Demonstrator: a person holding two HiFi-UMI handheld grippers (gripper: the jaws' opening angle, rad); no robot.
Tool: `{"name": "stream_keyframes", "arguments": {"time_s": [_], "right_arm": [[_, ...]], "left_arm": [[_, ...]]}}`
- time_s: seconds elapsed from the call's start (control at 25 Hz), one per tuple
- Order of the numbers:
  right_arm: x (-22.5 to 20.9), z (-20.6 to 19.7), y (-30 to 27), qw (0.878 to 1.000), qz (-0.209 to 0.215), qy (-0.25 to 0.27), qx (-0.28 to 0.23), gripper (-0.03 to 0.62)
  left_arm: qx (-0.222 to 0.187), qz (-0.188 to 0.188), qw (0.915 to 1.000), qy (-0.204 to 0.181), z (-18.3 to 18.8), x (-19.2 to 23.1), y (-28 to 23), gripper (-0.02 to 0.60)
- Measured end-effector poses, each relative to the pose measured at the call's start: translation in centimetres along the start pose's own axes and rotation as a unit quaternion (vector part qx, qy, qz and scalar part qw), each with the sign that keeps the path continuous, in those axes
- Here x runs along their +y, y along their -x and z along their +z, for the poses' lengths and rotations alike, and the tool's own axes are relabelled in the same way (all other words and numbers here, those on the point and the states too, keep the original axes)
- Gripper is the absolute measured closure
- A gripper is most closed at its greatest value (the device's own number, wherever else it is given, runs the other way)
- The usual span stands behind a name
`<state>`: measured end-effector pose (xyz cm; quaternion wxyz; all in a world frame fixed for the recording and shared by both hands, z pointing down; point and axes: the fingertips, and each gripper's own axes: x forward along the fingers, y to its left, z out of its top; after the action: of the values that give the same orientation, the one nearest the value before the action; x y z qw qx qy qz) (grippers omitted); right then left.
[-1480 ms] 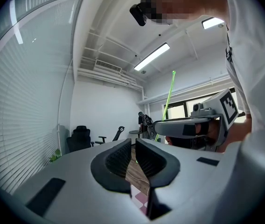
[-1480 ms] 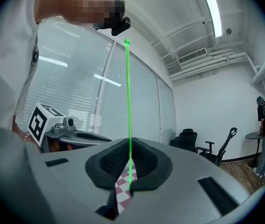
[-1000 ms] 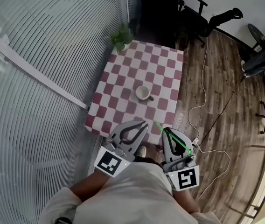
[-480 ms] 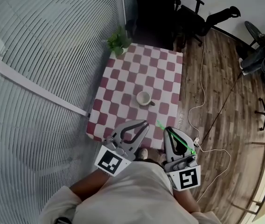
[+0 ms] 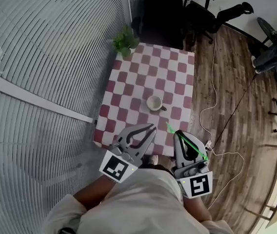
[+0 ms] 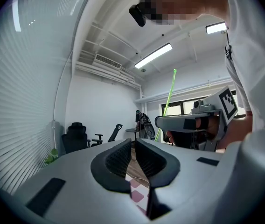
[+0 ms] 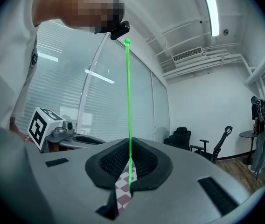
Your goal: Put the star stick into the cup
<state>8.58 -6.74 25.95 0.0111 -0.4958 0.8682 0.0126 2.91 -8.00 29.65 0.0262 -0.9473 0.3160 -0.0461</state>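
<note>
1. My right gripper (image 5: pixel 178 133) is clamped on the green star stick (image 5: pixel 189 144); in the right gripper view the stick (image 7: pixel 128 101) stands upright between the pads, which pinch it near one end.
2. My left gripper (image 5: pixel 151 127) has its jaws drawn together; nothing sits between them.
3. The cup (image 5: pixel 154 103) stands upright on the checked table (image 5: pixel 128 77), its handle to the right; both grippers hang at the table's near edge, apart from the cup, so the stick is not in it.
</note>
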Motion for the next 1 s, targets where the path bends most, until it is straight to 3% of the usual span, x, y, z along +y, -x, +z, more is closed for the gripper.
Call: {"name": "stream_keyframes", "arguments": {"time_s": [1.0], "right_arm": [[-2.3,-7.0,-5.1,1.000,0.010,0.006,0.027,0.556]], "left_arm": [[0.031,-0.012,0.9993,0.017,-6.6,4.7,-3.3,0.528]]}}
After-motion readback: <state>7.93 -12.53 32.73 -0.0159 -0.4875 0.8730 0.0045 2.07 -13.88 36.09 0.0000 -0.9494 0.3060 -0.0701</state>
